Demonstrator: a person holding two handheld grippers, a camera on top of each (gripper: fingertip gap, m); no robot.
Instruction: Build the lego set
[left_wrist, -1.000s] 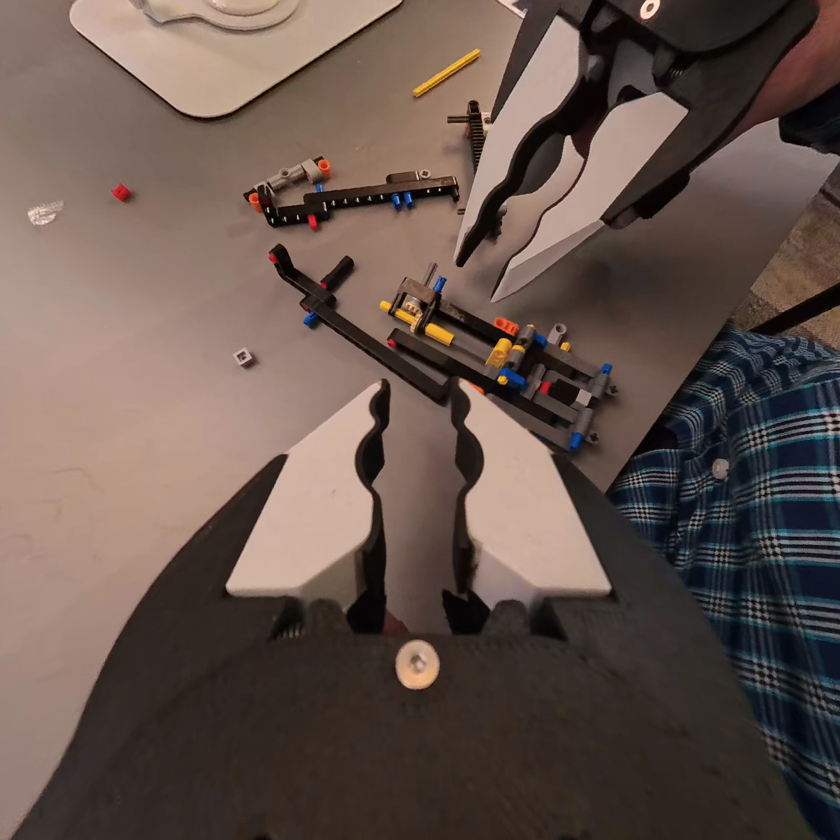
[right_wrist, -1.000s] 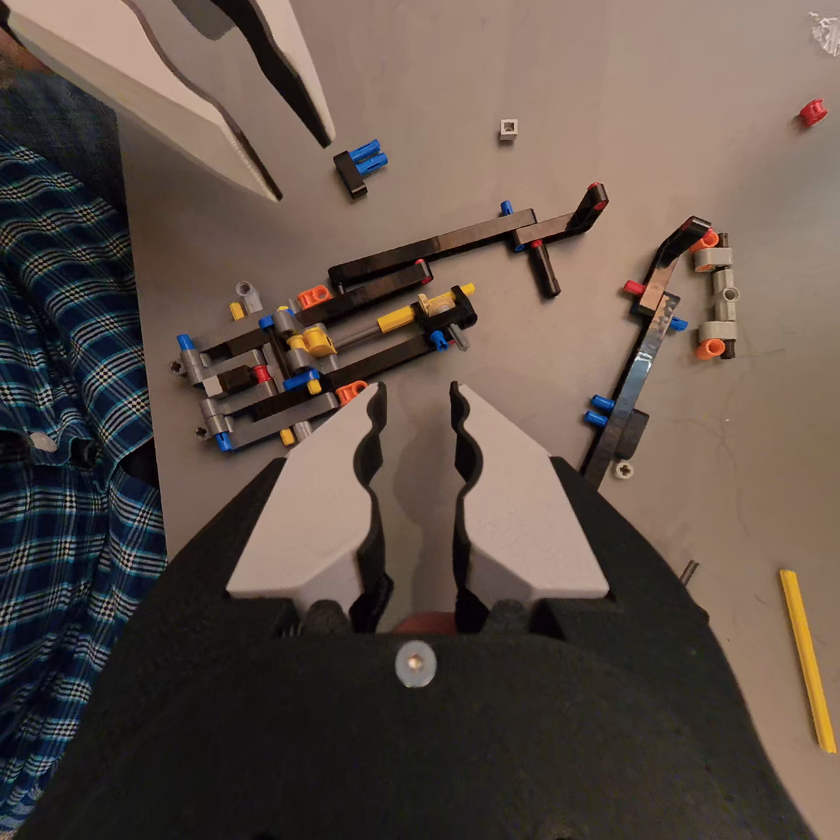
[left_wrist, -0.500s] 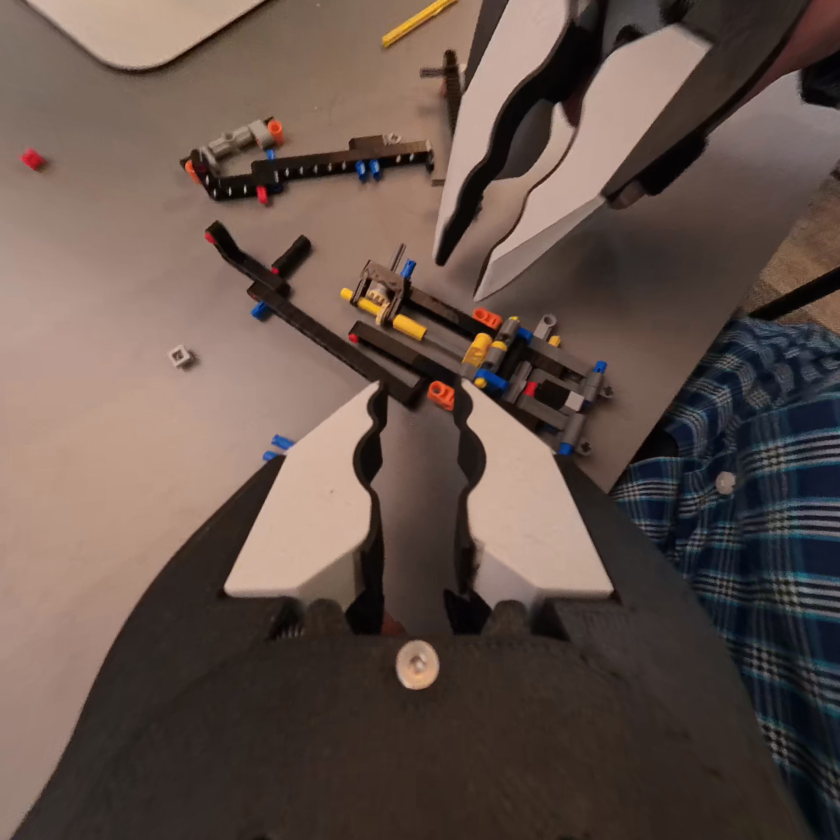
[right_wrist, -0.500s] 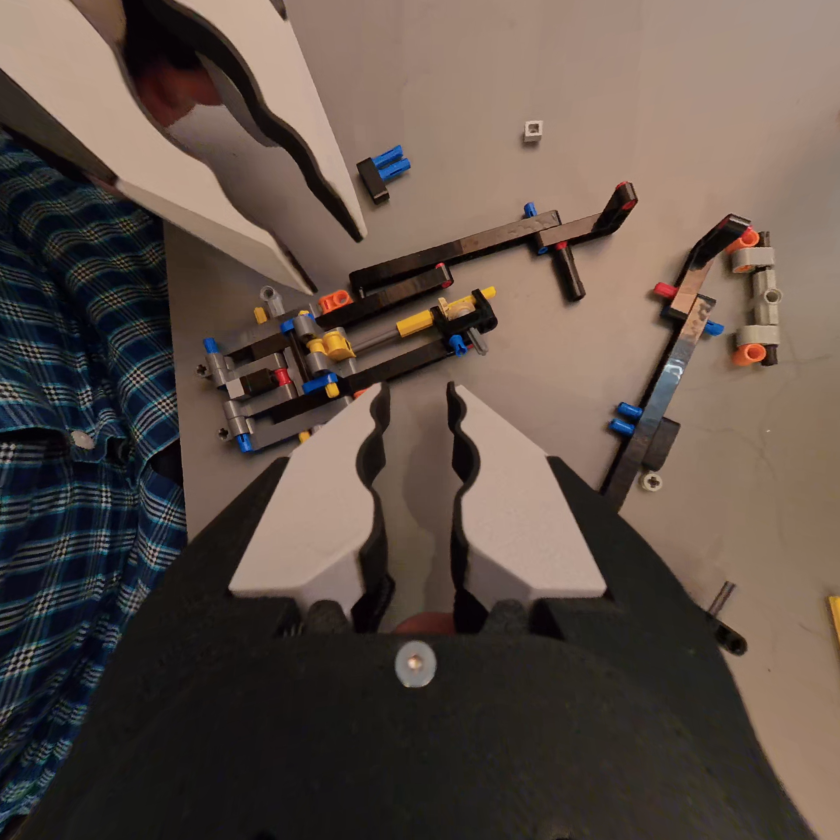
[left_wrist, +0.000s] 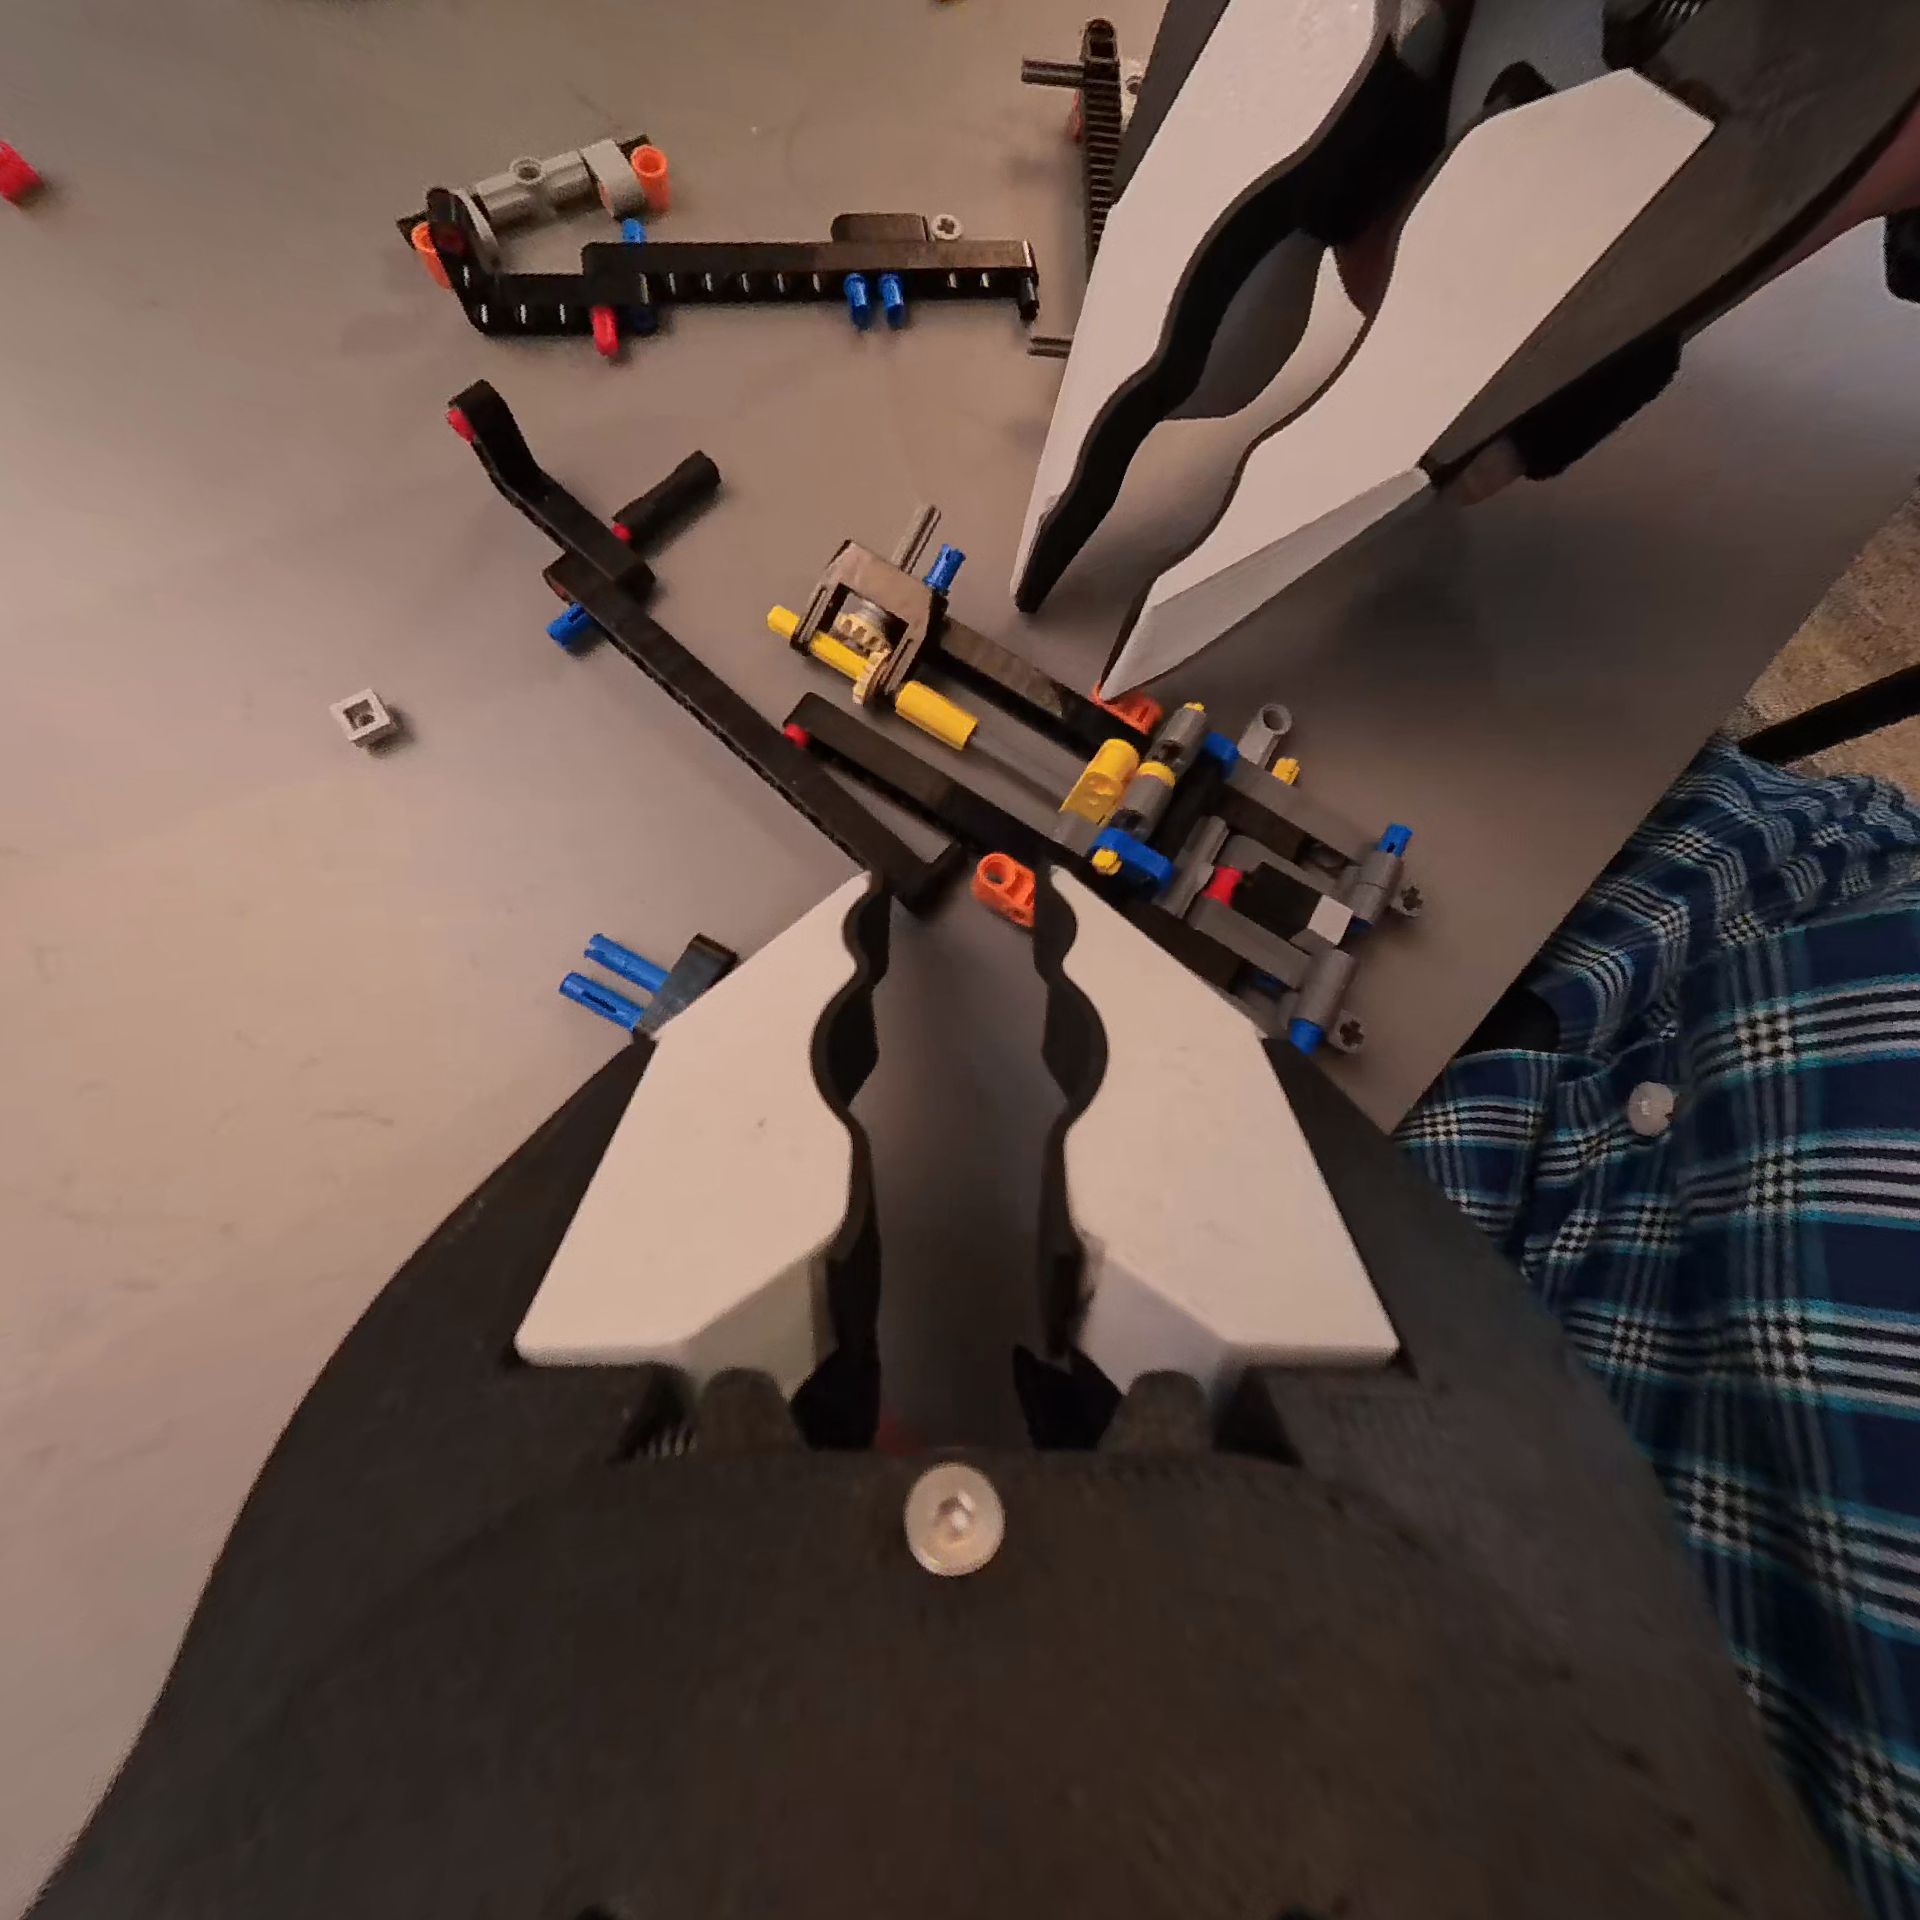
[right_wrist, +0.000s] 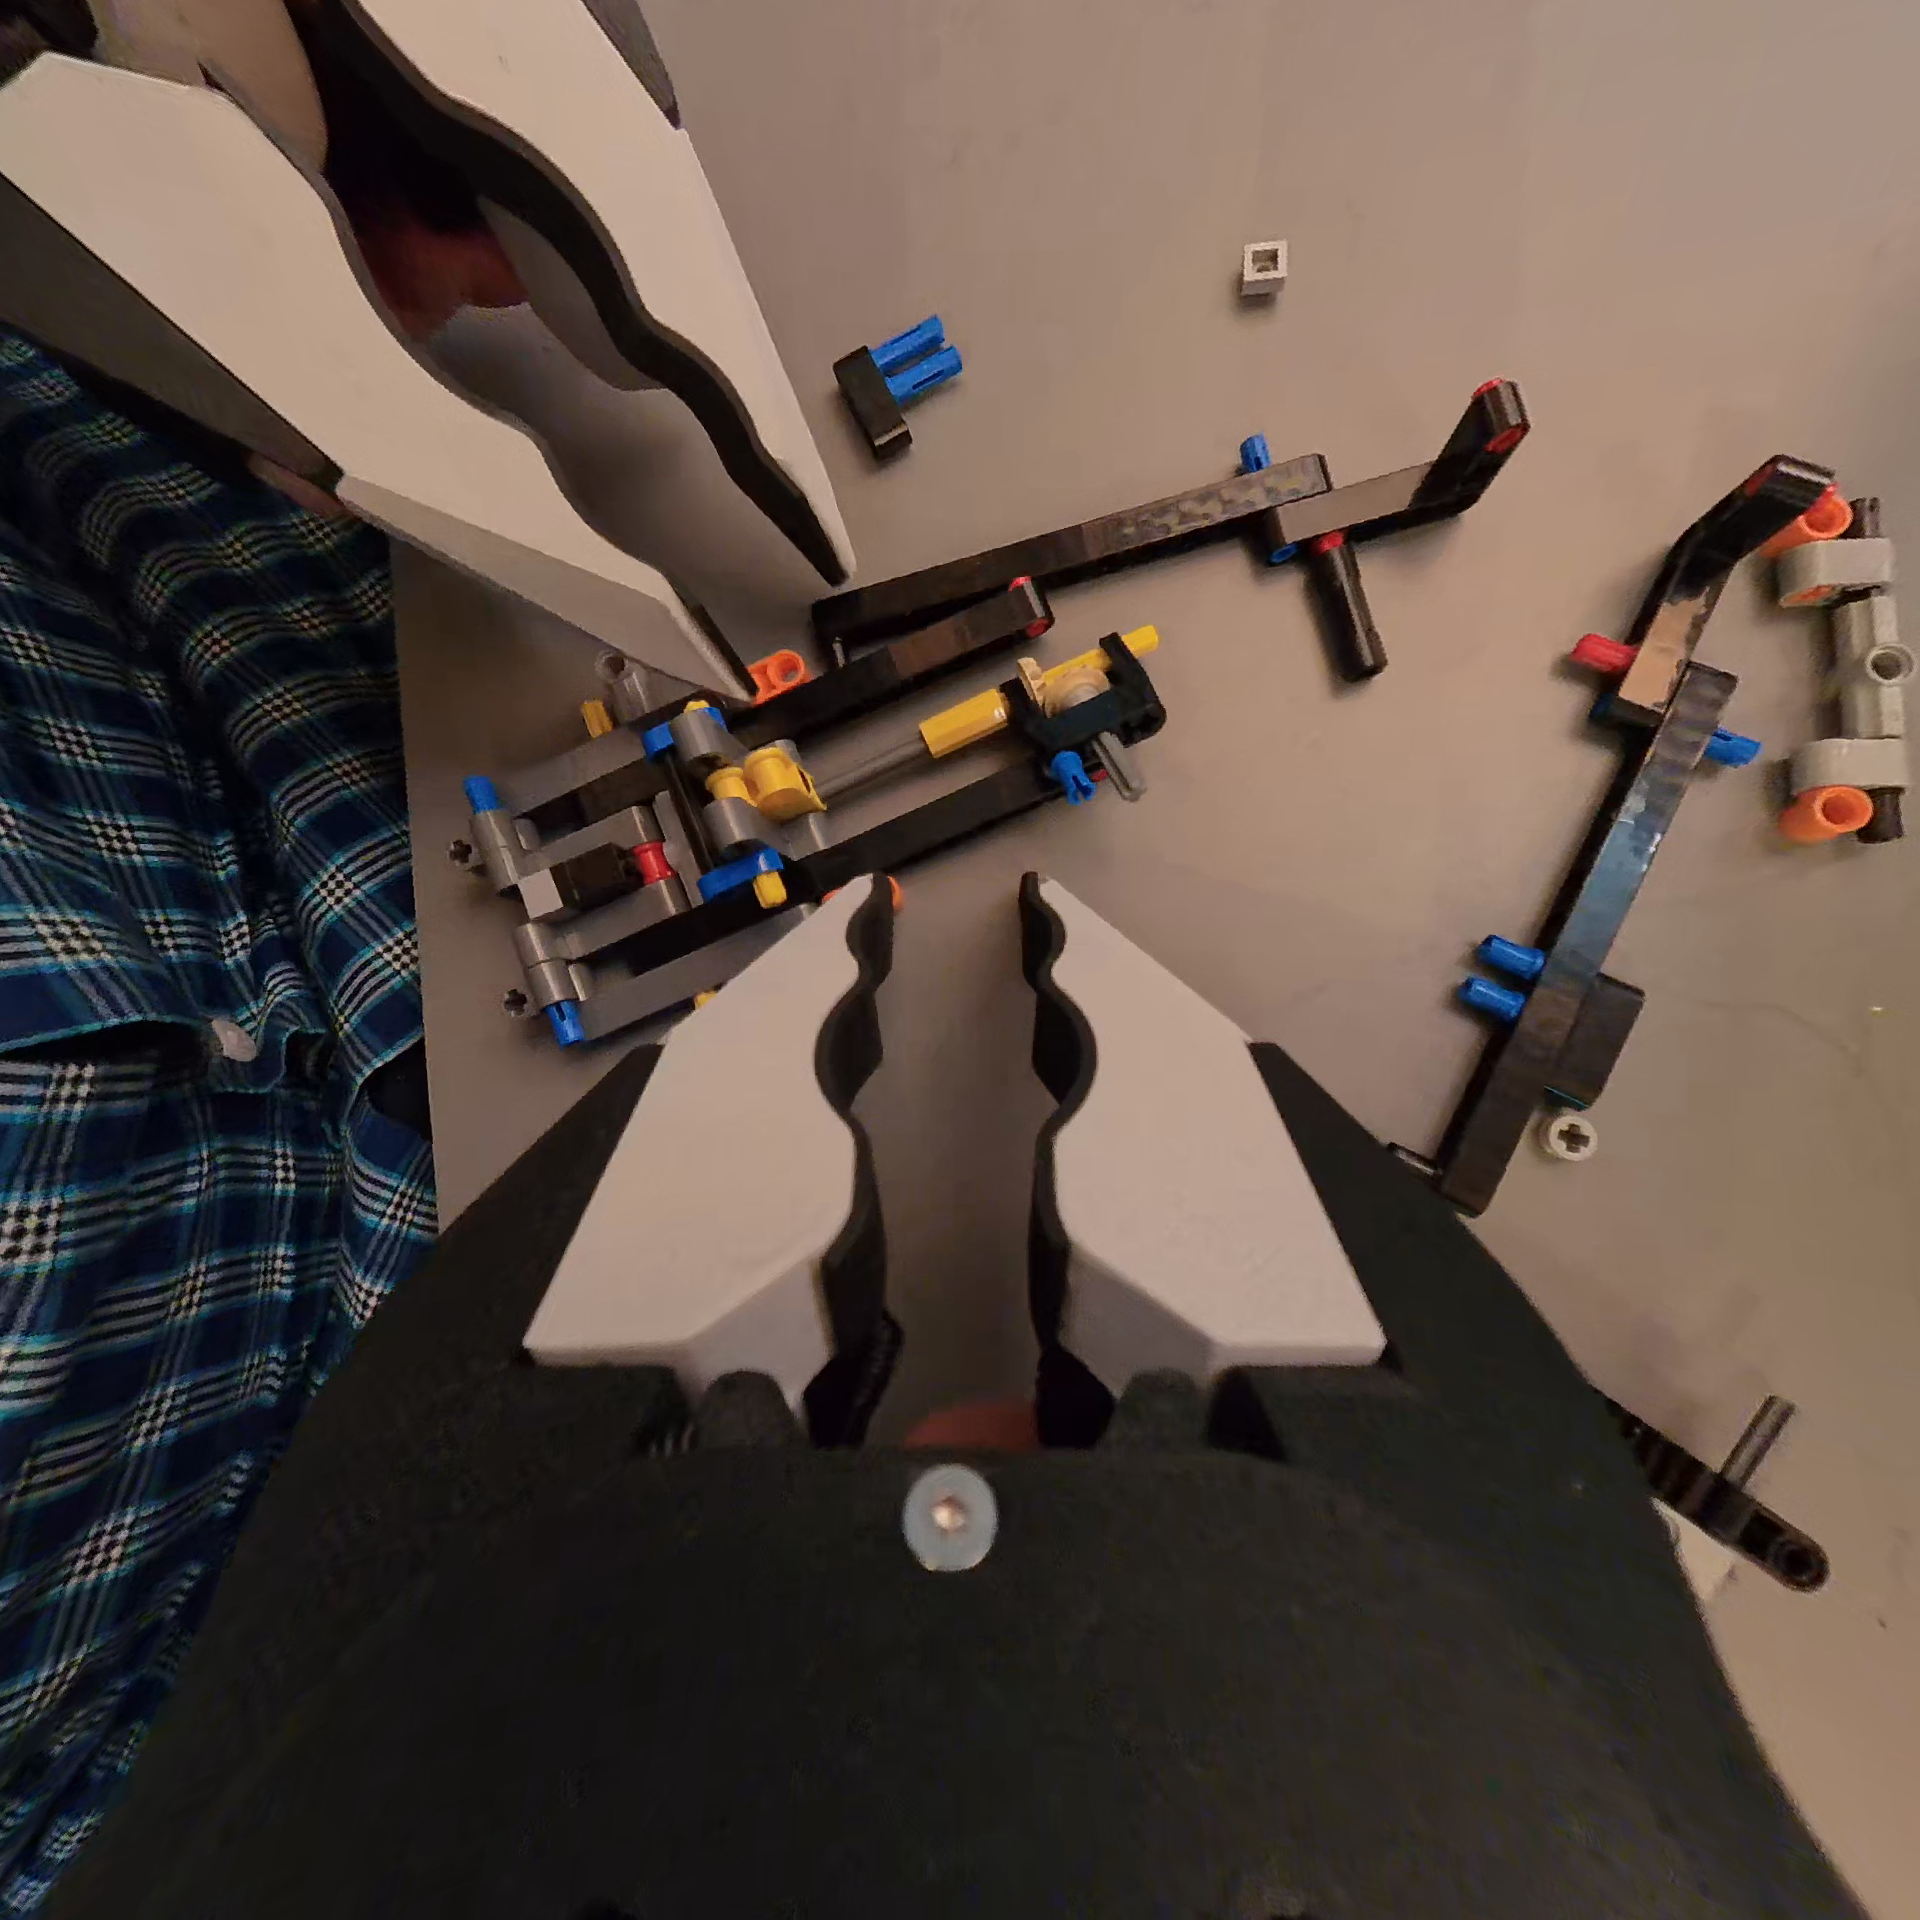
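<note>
We hold both grippers over the grey surface (left_wrist: 208, 1039), closing in on the main lego assembly (left_wrist: 1101, 800), which lies near the surface's edge beside our plaid shirt (left_wrist: 1714, 1195). Compared with a second ago, both have come lower and nearer the model. The left gripper (left_wrist: 956, 894) has a narrow gap between its fingers and holds nothing; its tips now sit right at the assembly, with an orange connector (left_wrist: 1003, 888) just between them, where earlier that piece was hidden. The right gripper (right_wrist: 956, 894) is likewise narrowly parted and empty, its tips at the opposite side of the assembly. From the left wrist view, one right fingertip now touches or nearly touches an orange piece (left_wrist: 1127, 712) on the model's far side; a second ago it hung well above. A small black piece with two blue pins (left_wrist: 644, 977), out of sight before, now shows beside the left gripper. The long black beam (left_wrist: 717, 686) and the other black sub-assembly (left_wrist: 727, 270) lie unmoved.
</note>
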